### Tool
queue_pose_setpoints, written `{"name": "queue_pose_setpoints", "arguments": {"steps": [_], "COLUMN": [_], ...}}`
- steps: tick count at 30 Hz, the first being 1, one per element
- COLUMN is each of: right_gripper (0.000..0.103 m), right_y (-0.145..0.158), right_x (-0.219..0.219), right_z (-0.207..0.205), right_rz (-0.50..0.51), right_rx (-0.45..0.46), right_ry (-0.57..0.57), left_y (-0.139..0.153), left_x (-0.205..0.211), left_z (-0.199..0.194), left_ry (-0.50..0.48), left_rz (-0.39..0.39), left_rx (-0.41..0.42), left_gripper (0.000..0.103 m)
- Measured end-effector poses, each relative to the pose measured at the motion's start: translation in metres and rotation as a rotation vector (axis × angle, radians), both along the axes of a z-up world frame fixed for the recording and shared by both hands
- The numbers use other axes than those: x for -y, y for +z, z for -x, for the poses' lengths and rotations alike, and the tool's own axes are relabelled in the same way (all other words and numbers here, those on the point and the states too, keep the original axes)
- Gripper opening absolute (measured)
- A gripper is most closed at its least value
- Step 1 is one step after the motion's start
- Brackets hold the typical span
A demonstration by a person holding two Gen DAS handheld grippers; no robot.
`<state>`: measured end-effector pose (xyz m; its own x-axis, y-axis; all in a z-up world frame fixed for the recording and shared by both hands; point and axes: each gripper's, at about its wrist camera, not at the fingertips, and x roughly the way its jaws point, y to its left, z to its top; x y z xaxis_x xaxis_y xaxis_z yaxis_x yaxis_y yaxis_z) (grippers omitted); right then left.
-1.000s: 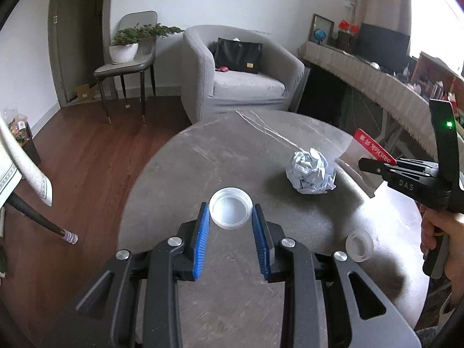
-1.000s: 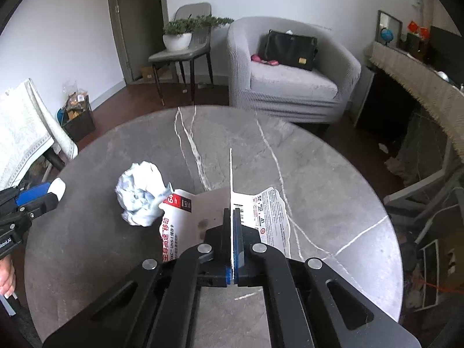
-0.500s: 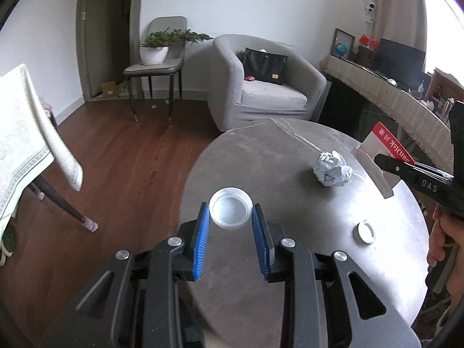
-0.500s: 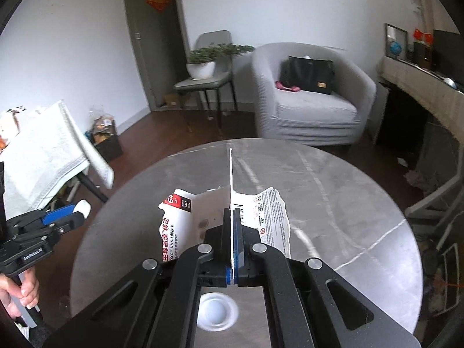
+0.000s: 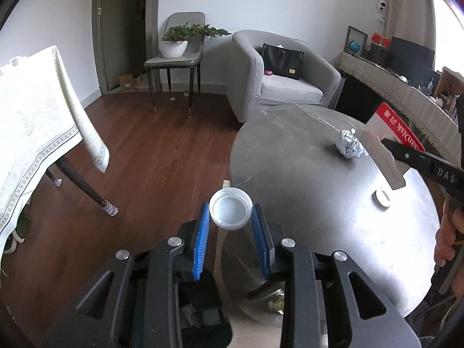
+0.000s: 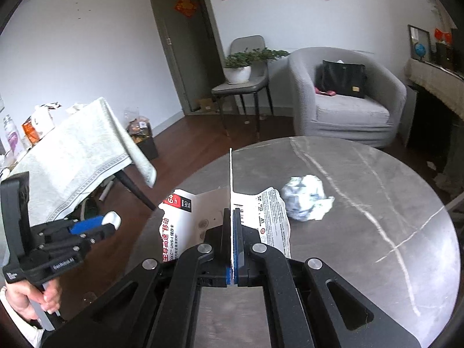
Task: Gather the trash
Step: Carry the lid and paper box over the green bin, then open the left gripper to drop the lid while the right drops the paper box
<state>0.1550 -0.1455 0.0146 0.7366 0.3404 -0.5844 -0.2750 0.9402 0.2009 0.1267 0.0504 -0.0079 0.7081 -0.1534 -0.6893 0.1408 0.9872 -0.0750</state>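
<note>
- Only the left wrist view shows a second white lid (image 5: pixel 382 196) lying flat on the round grey marble tabletop (image 5: pixel 304 179).
- Left gripper (image 5: pixel 231 226) jaws, part open, clasp a ribbed white cap (image 5: pixel 231 208) beyond the tabletop's edge.
- Right gripper (image 6: pixel 232 232) jaws pinch flat torn card packaging (image 6: pixel 185 220) beside the crumpled paper ball (image 6: pixel 306 201).

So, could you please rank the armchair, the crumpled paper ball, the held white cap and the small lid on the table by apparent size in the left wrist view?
1. armchair
2. white cap, enlarged by nearness to the camera
3. crumpled paper ball
4. small lid
</note>
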Motion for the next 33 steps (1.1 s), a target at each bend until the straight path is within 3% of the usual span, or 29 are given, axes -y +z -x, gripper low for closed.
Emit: {"name": "queue_pose_setpoints", "arguments": {"steps": [13, 23, 33], "right_gripper": [0.001, 0.001, 0.001], "right_y": [-0.005, -0.009, -0.021], "right_x": [-0.086, -0.136, -0.190], "right_z": [0.016, 0.015, 0.007], "right_rz": [0.024, 0.028, 0.051], "right_rx": [-0.004, -0.018, -0.041], "right_ry": [0.149, 0.220, 0.289], "left_y": [-0.039, -0.092, -0.104], "left_x": [-0.063, -0.099, -0.124], "left_z": [0.020, 0.020, 0.027], "left_ry": [0.082, 0.096, 0.092], "left_rz": [-0.020, -0.038, -0.034], "left_rx": [-0.094, -0.302, -0.352], "left_gripper": [0.032, 0.032, 0.038]}}
